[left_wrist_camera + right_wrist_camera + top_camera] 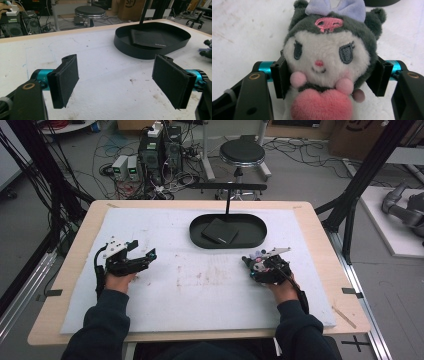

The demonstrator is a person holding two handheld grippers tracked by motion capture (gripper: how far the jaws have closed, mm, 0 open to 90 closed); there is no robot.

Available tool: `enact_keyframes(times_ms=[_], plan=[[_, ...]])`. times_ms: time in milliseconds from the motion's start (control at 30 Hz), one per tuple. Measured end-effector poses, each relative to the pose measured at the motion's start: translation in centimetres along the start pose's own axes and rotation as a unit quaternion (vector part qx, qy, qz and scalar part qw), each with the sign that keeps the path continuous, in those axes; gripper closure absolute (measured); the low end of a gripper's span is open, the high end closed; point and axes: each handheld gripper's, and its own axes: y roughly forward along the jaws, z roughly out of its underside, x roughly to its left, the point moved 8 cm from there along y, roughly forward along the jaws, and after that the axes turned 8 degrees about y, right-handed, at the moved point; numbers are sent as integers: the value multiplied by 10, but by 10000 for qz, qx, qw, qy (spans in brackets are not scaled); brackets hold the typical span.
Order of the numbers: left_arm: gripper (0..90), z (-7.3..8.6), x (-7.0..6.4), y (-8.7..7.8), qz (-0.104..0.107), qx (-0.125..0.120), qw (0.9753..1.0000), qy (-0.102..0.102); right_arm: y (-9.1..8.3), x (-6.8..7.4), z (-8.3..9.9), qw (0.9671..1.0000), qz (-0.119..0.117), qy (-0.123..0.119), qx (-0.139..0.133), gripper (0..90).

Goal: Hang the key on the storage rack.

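Right gripper (256, 261) near the right-hand middle of the white foam mat (165, 300), just short of the black oval tray (200, 239); pads closed against both sides of the head of a small plush toy (325, 62), dark-hooded, white-faced, with a lilac bow (335, 7) on top and a pink heart (322, 106) at the chest; grip taken at the widest, firmest part, probably so that the soft body neither folds nor slips; face turned toward the gripper's camera, body hanging low between the arms, feet hidden; whether resting on the mat or lifted just clear of it, impossible to tell

Left gripper (142, 254) well apart, on the left side of the mat, pads spread wide with nothing between them; seemingly held out of the way, pointing toward the tray, ready to steady or receive if called for

Tray at the far middle of the mat, a flat black wallet-like case (147, 38) lying inside it toward its left half, a thin post rising at the far rim; bare floor of the tray to the right of the case, likely the destination for the toy; short carry forward and slightly left, by the look of it; main risk a snag on the near rim, so some lift wanted first
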Motion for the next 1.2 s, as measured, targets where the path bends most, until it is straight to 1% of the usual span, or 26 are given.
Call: enact_keyframes(times_ms=[33, 100, 133, 200, 267, 367, 433, 533, 600, 667, 733, 767, 833, 933, 1000, 1033, 1100, 1200], plan=[[212, 0, 0, 0, -3, 2, 10000, -1, -3, -1, -3, 9998, -107, 65, -129, 327], [212, 0, 0, 0, 2, 5, 10000, 12, -9, -4, -9, 9991, -184, 119, -372, 326], [213, 0, 0, 0, 2, 9, 10000, 14, -11, -4, -10, 9986, -225, 144, -450, 326], [215, 0, -1, 0, 9, 19, 10000, 13, -17, -7, -16, 9971, -320, 196, -669, 325], [215, 0, -1, 0, 26, 18, 10000, 16, -22, -9, -20, 9955, -408, 234, -825, 325], [215, 1, -1, 0, 26, 50, 10000, -6, -28, -14, -28, 9939, -464, 239, -973, 324], [215, 1, -1, 0, 32, 34, 10000, -15, -32, -19, -35, 9929, -484, 280, -1046, 324], [215, 1, 0, 0, 32, 17, 10000, -33, -38, -27, -48, 9907, -522, 419, -1183, 324], [215, 0, 0, 1, 39, -1, 10000, -66, -42, -31, -58, 9895, -565, 430, -1260, 324], [215, 0, 0, 1, 51, -17, 10000, -66, -46, -35, -67, 9888, -567, 455, -1301, 324], [215, 0, 0, 1, 66, -22, 10000, -62, -50, -38, -77, 9879, -636, 470, -1336, 324], [215, 0, 0, 1, 68, -26, 9999, -69, -52, -41, -83, 9866, -698, 511, -1386, 324], [215, 0, 0, 1, 64, -30, 9999, -77, -56, -44, -92, 9854, -787, 584, -1390, 324], [215, 0, 0, 1, 67, -37, 9999, -79, -60, -50, -104, 9843, -820, 650, -1418, 324], [215, 0, 0, 1, 72, -27, 9999, -78, -61, -53, -113, 9846, -797, 604, -1433, 324], [215, 0, 0, 1, 77, -27, 9999, -68, -62, -54, -117, 9841, -810, 601, -1463, 324], [215, 1, 0, 1, 86, -8, 9999, -53, -63, -55, -126, 9842, -804, 585, -1468, 324], [215, 0, 0, 1, 78, -23, 9999, -81, -64, -53, -139, 9827, -821, 551, -1565, 324]])
